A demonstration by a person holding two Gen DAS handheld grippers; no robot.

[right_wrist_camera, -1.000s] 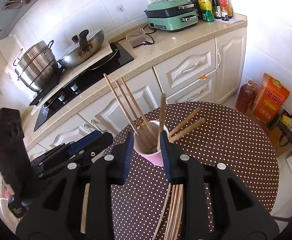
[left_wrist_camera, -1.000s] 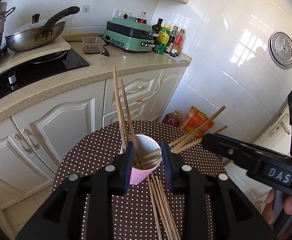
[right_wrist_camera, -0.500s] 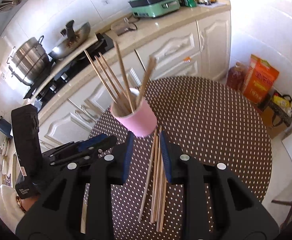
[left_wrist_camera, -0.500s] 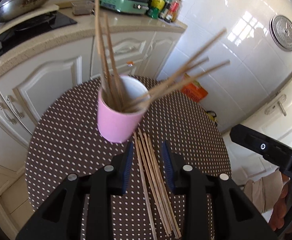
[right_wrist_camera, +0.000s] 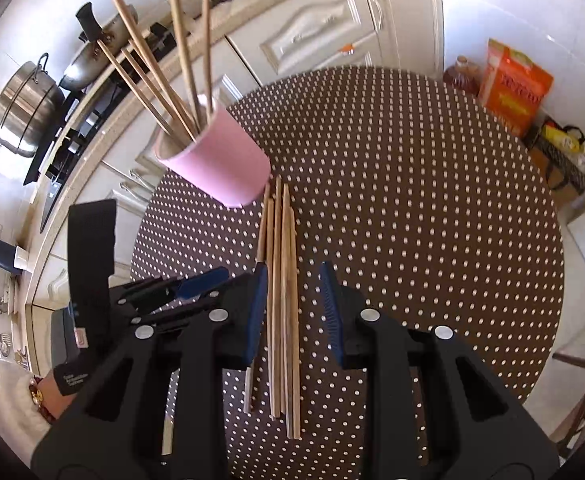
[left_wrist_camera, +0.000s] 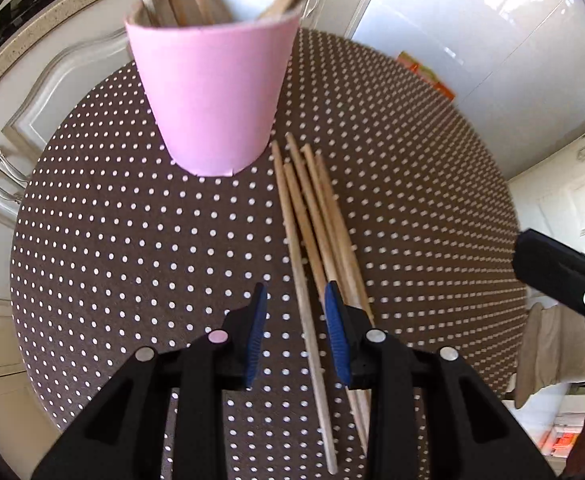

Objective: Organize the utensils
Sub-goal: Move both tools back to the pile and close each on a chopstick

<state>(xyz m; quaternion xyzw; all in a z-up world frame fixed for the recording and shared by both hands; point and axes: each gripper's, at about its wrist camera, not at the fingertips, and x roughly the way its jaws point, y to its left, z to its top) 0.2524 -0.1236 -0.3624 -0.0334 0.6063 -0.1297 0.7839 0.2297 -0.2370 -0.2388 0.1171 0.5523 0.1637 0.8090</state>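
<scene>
A pink cup [left_wrist_camera: 212, 92] holding several wooden chopsticks stands on the round brown polka-dot table [left_wrist_camera: 112, 240]; it also shows in the right wrist view [right_wrist_camera: 216, 164]. Several loose chopsticks [left_wrist_camera: 316, 236] lie on the table beside the cup, also in the right wrist view [right_wrist_camera: 282, 280]. My left gripper [left_wrist_camera: 296, 336] is open, low over the near ends of the loose chopsticks, with one stick between its fingers. My right gripper [right_wrist_camera: 292, 312] is open, straddling the bundle. Neither grips anything.
White kitchen cabinets and a counter with a hob, a wok [right_wrist_camera: 92, 56] and a steel pot [right_wrist_camera: 24, 112] stand behind the table. An orange bag [right_wrist_camera: 512, 88] and an oil bottle [right_wrist_camera: 462, 78] sit on the floor at the right.
Both grippers have drawn back from the cup and dropped low over the loose chopsticks on the table. The cup now looks larger and farther up in both views.
</scene>
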